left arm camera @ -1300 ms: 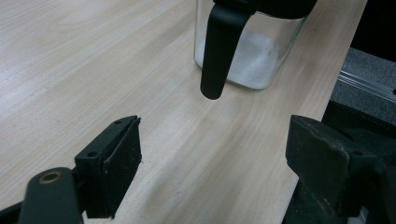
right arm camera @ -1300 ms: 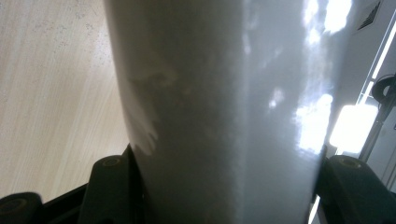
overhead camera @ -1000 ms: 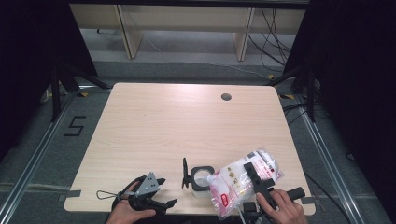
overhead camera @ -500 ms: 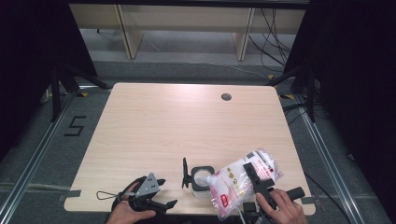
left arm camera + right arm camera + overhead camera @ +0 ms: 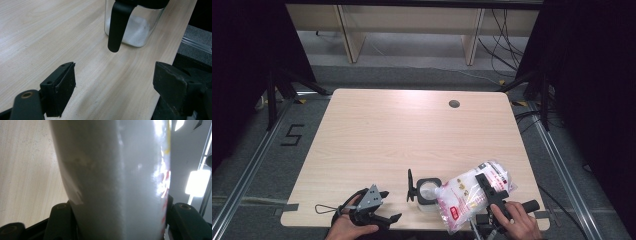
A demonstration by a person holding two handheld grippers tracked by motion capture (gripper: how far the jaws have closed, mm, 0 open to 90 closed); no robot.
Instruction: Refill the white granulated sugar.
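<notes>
A clear plastic bag (image 5: 467,194) of white granules with red print lies tilted near the table's front right, its lower corner at the mouth of a small glass jar (image 5: 428,194). My right gripper (image 5: 492,186) is shut on the bag; in the right gripper view the bag (image 5: 112,182) sits squeezed between both jaws of that gripper (image 5: 120,207). The jar's black lid (image 5: 410,185) stands swung open to its left. My left gripper (image 5: 388,206) rests at the front left edge, open and holding nothing. The left gripper view has its wide-apart jaws (image 5: 115,70) facing the jar (image 5: 135,27), which holds some white granules.
The wooden table (image 5: 412,135) has a round cable hole (image 5: 454,104) at the back right. Its front edge runs close under both hands. Beyond the far edge stand pale shelf legs (image 5: 347,35) and cables on the floor; a "5" marker (image 5: 292,134) is taped at the left.
</notes>
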